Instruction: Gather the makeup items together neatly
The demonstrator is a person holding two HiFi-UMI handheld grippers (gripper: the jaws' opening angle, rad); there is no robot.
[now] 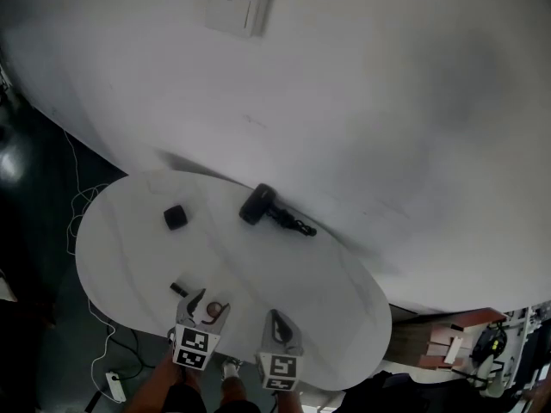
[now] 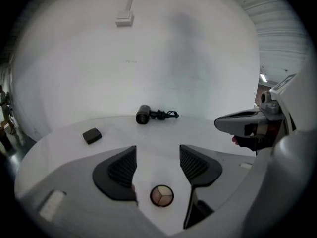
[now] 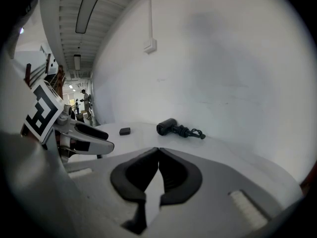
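Note:
A round eyeshadow palette (image 2: 162, 196) lies on the white oval table (image 1: 344, 317), low between my left gripper's (image 2: 157, 155) open jaws, and no pad touches it. In the head view the palette (image 1: 215, 309) sits at the left gripper's (image 1: 205, 301) tips near the table's front edge. A small dark tube (image 1: 179, 289) lies just left of it. A black square compact (image 1: 176, 217) rests farther back on the left. My right gripper (image 1: 277, 318) hovers beside the left one, and its jaws (image 3: 158, 150) are shut on nothing.
A black hair dryer (image 1: 258, 203) with a bundled cord (image 1: 294, 224) lies at the table's far edge by the white wall. A wall box (image 1: 236, 6) hangs above. Cables and a power strip (image 1: 114, 385) lie on the dark floor to the left.

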